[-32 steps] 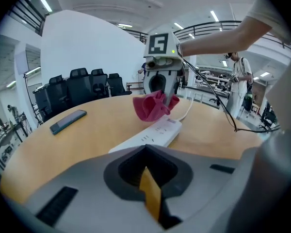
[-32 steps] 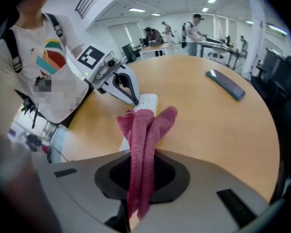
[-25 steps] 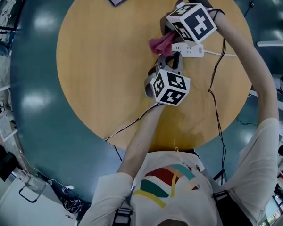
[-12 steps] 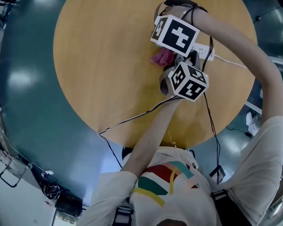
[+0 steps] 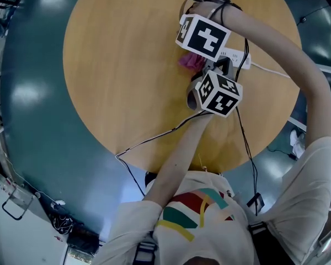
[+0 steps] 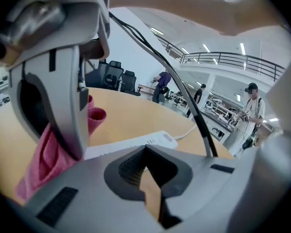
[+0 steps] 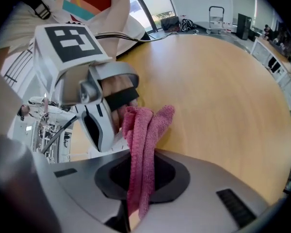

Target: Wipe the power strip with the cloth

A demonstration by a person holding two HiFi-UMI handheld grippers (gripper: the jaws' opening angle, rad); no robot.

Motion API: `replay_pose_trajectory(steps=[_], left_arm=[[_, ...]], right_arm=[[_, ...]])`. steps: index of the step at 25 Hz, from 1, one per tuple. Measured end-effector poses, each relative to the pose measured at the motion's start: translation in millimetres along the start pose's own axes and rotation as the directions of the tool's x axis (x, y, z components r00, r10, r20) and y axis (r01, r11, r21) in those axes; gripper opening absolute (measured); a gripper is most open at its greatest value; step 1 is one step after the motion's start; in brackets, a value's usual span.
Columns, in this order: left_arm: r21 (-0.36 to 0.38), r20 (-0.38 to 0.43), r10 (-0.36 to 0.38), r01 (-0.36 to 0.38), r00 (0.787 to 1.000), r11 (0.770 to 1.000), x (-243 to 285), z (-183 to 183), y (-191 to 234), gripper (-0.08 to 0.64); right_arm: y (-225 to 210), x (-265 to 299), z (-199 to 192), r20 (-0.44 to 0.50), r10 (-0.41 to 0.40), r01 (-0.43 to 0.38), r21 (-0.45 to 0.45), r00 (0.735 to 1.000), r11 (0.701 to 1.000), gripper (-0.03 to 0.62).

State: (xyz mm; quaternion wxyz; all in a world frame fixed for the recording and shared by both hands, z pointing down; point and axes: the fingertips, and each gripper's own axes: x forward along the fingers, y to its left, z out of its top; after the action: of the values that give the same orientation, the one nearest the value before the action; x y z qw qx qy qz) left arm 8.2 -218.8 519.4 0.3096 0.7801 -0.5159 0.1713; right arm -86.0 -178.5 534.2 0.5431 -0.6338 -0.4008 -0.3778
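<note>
Light: bright, even, from ceiling strips (image 6: 205,48)
Glare: pale patches on the floor (image 5: 26,93) beside the surface (image 5: 116,65)
Edges: strong fisheye bending, dark corners

A round, light wooden table (image 5: 116,65) stands on a glossy teal floor (image 5: 33,126). A white power strip (image 5: 234,57) lies on its far right part, its white cord (image 5: 270,72) running off the right edge. A thin black cable (image 5: 154,139) crosses the near edge.
</note>
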Motion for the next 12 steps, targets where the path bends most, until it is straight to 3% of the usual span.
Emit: replay_pose_trajectory(steps=[3, 8, 10, 12], left_arm=[[0.007, 0.005, 0.007, -0.007, 1.000, 1.000, -1.9, 6.3, 2.7, 0.026], [0.006, 0.001, 0.003, -0.003, 1.000, 1.000, -14.6, 7.9, 4.7, 0.026], [0.014, 0.001, 0.004, -0.004, 1.000, 1.000, -10.9, 4.9, 3.0, 0.027], [-0.002, 0.053, -0.013, 0.014, 0.998, 1.000, -15.8, 0.6, 1.2, 0.026]], right_arm=[[-0.2, -9.7, -25.6, -0.022, -0.022, 0.023, 0.070, 1.000, 0.997, 0.039], [0.0, -17.8, -30.1, 0.007, -0.046, 0.044, 0.166, 0.999, 0.985, 0.038], [-2.6, -15.8, -30.6, 0.028, -0.117, 0.108, 0.217, 0.993, 0.970, 0.038], [-14.9, -16.3, -26.0, 0.076, -0.278, 0.239, 0.334, 0.958, 0.912, 0.038]])
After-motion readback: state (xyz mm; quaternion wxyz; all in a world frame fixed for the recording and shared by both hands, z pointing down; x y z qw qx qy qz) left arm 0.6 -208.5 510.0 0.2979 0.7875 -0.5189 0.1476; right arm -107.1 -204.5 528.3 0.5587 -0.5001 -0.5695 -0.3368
